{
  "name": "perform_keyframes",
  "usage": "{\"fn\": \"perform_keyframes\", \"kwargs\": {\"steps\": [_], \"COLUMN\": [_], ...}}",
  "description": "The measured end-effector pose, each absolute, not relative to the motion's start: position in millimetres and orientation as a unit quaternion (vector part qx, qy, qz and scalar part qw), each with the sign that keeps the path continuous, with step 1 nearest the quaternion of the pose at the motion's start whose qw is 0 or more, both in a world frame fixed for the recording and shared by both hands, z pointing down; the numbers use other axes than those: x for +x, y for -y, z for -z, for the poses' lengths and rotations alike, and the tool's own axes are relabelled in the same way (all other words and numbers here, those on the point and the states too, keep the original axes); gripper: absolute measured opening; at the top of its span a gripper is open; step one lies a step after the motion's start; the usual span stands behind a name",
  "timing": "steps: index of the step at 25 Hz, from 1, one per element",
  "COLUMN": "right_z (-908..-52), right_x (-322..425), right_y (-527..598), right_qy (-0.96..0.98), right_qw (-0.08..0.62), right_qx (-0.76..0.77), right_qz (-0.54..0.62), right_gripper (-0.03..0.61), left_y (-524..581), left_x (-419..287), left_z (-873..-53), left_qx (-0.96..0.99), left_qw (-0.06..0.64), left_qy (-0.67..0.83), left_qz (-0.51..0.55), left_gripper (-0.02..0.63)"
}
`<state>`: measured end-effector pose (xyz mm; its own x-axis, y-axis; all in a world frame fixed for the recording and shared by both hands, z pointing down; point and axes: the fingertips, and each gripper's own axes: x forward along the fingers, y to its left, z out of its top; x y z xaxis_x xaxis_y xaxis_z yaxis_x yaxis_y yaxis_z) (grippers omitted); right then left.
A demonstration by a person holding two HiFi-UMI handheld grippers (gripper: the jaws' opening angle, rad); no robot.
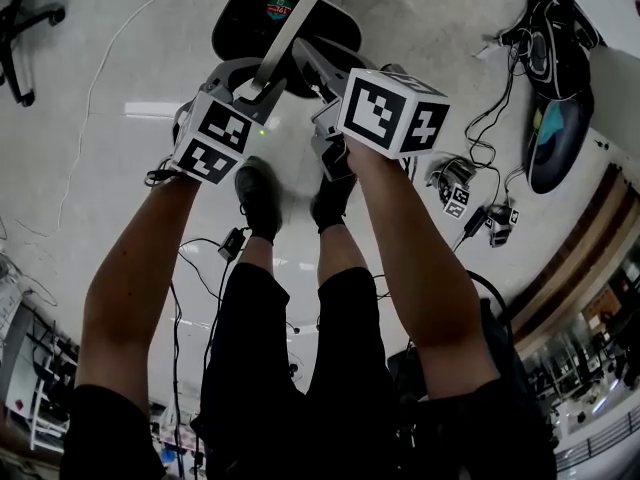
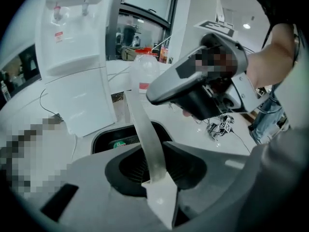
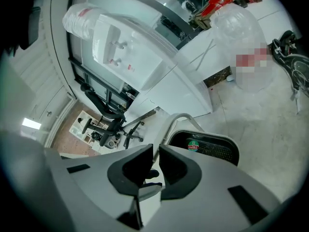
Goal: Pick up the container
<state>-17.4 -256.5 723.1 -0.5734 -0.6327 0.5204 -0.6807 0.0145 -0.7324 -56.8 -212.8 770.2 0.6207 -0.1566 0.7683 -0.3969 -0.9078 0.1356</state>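
Together, left gripper (image 2: 157, 154) and right gripper (image 3: 155, 150) angle downward.

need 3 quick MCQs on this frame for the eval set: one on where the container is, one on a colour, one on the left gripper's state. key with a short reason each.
1. In the head view, where is the black container?
A. on a desk
B. ahead of the person's shoes
C. on a chair seat

2. What colour is the container's handle?
A. red
B. yellow
C. grey

3. How do the jaws of the left gripper stand?
A. apart, with the handle between them
B. shut, with nothing between them
C. out of view

Key:
1 B, it lies just past both shoe tips.
2 C, the strip shows pale grey in every view.
3 A, the left gripper view shows a gap on either side of the strip.
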Motion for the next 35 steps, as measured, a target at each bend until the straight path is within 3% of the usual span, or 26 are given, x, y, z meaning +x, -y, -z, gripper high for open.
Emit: {"fn": "perform_keyframes", "kwargs": {"steps": [24,31,35], "right_z": [-693.9,-693.0,-690.5], "right_x": [41.7,49.8,54.8], "right_y": [197.6,192.3,188.1], "right_qy": [0.705,0.704,0.7], "right_qw": [0.015,0.013,0.014], "right_qx": [0.486,0.492,0.501], "right_qz": [-0.516,-0.513,-0.509], "right_gripper": [0.038,0.038,0.038], "left_y": [270.8,283.3,285.4], "left_x": [-45.9,-44.6,-46.8], "left_z": [-768.0,-774.9,-773.1], "left_qx": [0.817,0.811,0.804], "left_qw": [0.238,0.251,0.277], "left_qy": [0.2,0.213,0.232], "left_qz": [-0.486,-0.484,-0.472], "left_gripper": [0.106,0.135,0.087]}}
